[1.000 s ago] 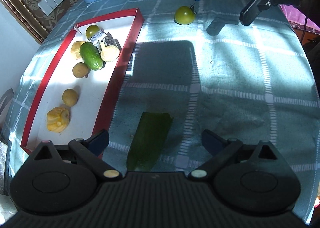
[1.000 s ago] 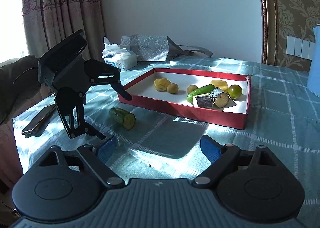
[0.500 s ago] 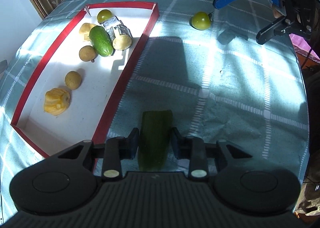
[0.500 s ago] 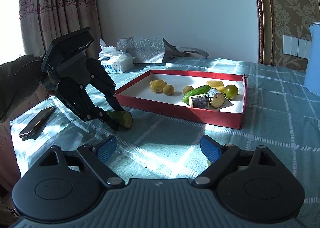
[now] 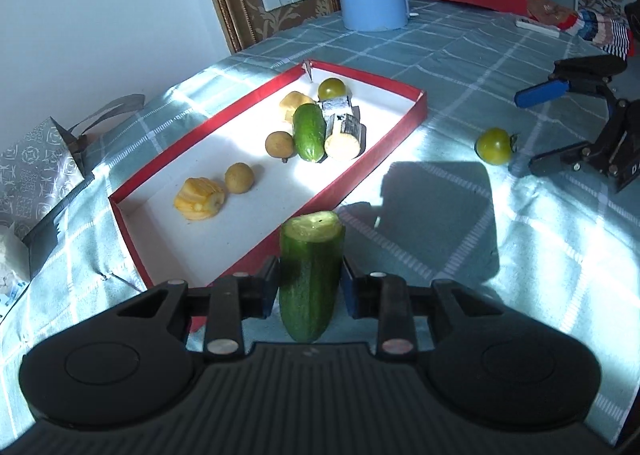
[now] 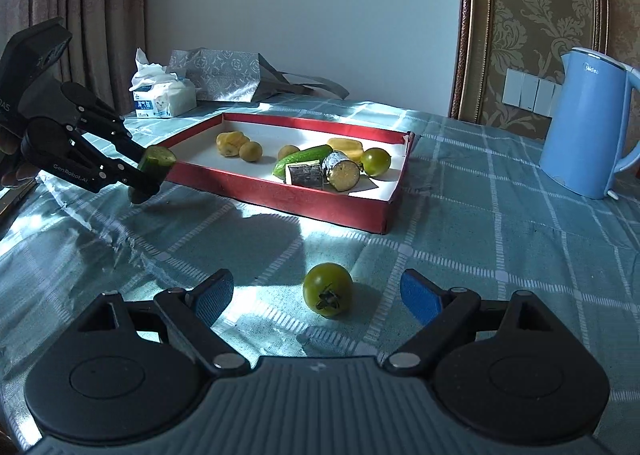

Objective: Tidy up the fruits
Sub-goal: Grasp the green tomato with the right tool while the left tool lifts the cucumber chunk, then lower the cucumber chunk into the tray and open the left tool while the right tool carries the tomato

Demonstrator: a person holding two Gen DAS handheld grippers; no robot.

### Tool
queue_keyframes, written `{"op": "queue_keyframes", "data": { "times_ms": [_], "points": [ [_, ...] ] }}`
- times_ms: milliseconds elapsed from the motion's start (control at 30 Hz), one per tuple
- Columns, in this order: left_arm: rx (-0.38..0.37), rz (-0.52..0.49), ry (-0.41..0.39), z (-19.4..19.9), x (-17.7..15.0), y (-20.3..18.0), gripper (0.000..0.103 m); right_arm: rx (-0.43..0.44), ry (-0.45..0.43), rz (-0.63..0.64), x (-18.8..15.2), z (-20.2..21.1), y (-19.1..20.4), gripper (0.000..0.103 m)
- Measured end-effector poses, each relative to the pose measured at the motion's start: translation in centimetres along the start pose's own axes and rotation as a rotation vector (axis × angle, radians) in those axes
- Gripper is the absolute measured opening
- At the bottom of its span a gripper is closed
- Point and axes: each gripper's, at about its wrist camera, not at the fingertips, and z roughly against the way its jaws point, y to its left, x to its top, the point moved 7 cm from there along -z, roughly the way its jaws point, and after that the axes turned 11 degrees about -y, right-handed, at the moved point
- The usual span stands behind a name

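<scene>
Cut cucumber now clamped and lifted off the bench

Your left gripper (image 5: 308, 287) has shut its jaws on the cucumber piece (image 5: 311, 271), which lay free a second ago; it now hangs at 5 o'clock of the red tray (image 5: 362, 169), ready to go in. Your right gripper (image 6: 318, 297) holds its jaws apart around one green tomato (image 6: 328, 289), untouched. The tray holds seven pieces; two remain outside.

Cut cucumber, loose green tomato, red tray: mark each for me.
cut cucumber (image 5: 310, 275), left wrist view, its skin.
loose green tomato (image 6: 328, 289), right wrist view, its top.
red tray (image 6: 280, 197), right wrist view, near wall.
</scene>
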Motion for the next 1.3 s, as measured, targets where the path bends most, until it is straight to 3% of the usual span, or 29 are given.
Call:
{"op": "queue_keyframes", "data": {
  "times_ms": [100, 200, 300, 433, 533, 700, 967, 1300],
  "points": [
    [0.099, 0.169, -0.026, 0.6, 1.0, -0.9, 0.030, -0.018, -0.005, -0.001, -0.2, -0.9, 0.2, 0.090],
    [0.206, 0.295, -0.067, 1.4, 1.3, -1.2, 0.030, -0.044, -0.004, -0.009, -0.3, -1.5, 0.3, 0.080],
    [0.341, 0.362, -0.110, 2.6, 1.5, -1.2, 0.030, -0.069, 0.001, -0.025, -0.4, -2.0, 0.4, 0.073],
    [0.432, 0.460, -0.164, 4.3, 1.8, -1.2, 0.030, -0.109, 0.004, -0.022, -0.5, -2.4, 0.6, 0.070],
    [0.498, 0.469, -0.167, 4.6, 1.7, -1.4, 0.030, -0.138, 0.011, -0.022, -0.7, -2.6, 0.5, 0.060],
    [0.515, 0.486, -0.162, 4.2, 1.2, -1.9, 0.030, -0.133, 0.034, -0.032, -1.3, -2.9, 0.5, 0.058],
    [0.539, 0.490, -0.144, 4.0, 0.2, -1.7, 0.030, -0.124, 0.063, -0.027, -1.7, -3.6, 0.5, 0.033],
    [0.557, 0.485, -0.129, 4.0, 0.0, -1.2, 0.030, -0.120, 0.056, -0.040, -1.7, -3.5, 0.2, 0.032]
  ]
}}
